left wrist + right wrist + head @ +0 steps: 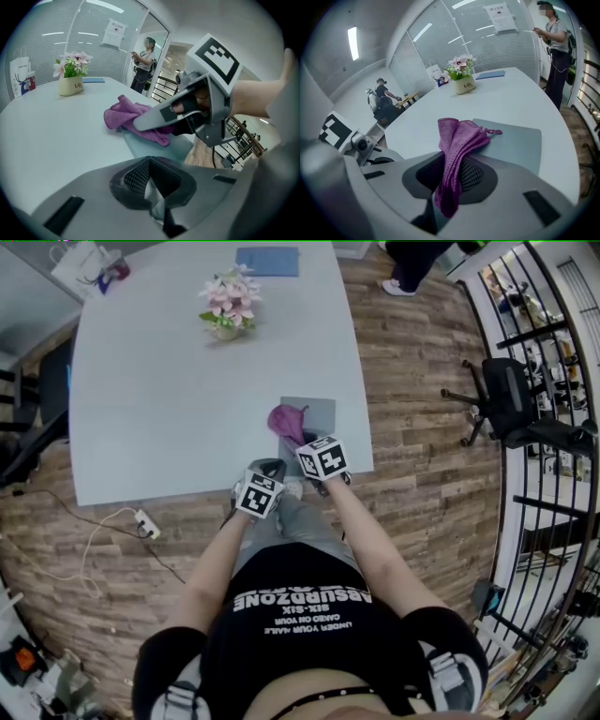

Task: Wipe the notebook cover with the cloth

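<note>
Since right gripper (452, 180) jaws pinch purple cloth (459, 136) by one fold only, I judge hold thin; bulk of cloth rests on grey notebook (515, 140). My left gripper (152, 183) jaws pressed together, empty, lower centre of head view, just past near edge of table (169, 381). Notebook at table's near right corner, unbraced.

Risks: wiping stroke may push notebook off edge; cloth may slip from pinch.

Surroundings: flower pot (228, 306) upper centre, blue folder (267, 261) at top, both well apart. No obstruction noted.
</note>
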{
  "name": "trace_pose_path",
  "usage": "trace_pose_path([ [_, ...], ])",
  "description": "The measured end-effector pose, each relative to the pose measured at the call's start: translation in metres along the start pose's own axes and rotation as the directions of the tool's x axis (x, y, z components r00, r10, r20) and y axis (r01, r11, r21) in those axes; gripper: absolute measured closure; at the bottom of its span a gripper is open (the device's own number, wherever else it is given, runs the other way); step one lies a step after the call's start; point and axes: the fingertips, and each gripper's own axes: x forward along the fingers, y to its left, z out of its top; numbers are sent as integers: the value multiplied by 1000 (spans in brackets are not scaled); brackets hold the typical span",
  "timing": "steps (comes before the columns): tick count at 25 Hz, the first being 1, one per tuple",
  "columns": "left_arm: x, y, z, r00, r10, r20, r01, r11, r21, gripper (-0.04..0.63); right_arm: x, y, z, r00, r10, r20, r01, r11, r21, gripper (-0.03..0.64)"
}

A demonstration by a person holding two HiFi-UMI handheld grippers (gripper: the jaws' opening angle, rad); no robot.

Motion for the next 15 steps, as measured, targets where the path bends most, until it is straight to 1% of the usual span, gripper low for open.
trace_pose_path([
  [3, -3, -5, -5, 1000, 3, -9, -3, 1000, 9, 581, -2, -2, 0, 1000, 4, 24, -4, 1000, 24, 532],
  [7, -6, -4, -10, 1000, 12, -14, -12, 1000, 10, 581, 0, 2, 0, 1000, -5, 30, 5, 1000, -11, 532],
  [11, -6, -2, -13, 1000, 15, -22, -14, 1000, 9, 581, 0, 13, -4, 999, 35, 38, -34, 999, -28, 532],
  [15, -7, 0, -16, 1000, 13, -25, -13, 1000, -2, 581, -3, 20, -11, 997, 52, 50, -53, 999, 0, 532],
])
